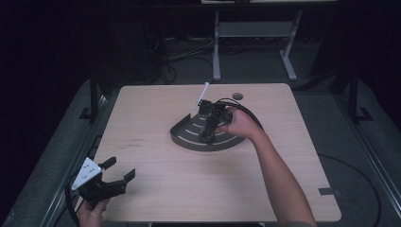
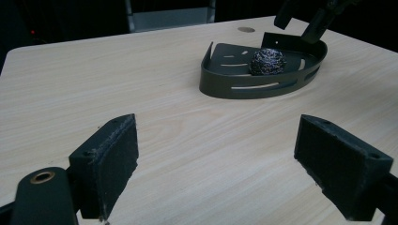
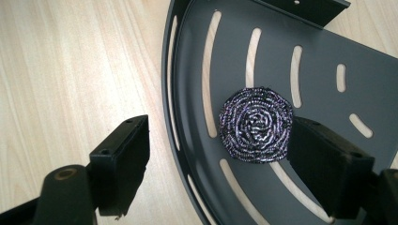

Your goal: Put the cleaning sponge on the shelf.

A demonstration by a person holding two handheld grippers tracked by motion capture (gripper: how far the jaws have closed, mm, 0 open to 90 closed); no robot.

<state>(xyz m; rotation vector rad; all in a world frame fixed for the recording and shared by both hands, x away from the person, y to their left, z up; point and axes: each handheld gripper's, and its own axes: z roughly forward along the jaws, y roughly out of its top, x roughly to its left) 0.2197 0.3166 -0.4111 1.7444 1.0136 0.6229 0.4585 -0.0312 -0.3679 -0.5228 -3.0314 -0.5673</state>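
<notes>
High view: the right gripper (image 1: 211, 124) is held over a dark quarter-round slotted tray (image 1: 189, 137) at the middle of a pale wooden table (image 1: 151, 179), the person's right forearm reaching in diagonally from the lower right, hand wrapped round the tool, jaws pointing down and toward the person. The left gripper (image 1: 118, 170) rests at the near left table edge, hand below it, jaws spread and empty.

Left gripper view: both pads wide apart over bare tabletop; the tray (image 2: 244, 86) lies ahead with a steel-wool scourer (image 2: 267, 61) inside.

Right gripper view: jaws apart, gripping nothing; the scourer (image 3: 256, 123) sits on the tray floor (image 3: 319, 79), just beside the right-hand pad, the other pad over the wood outside the rim.
</notes>
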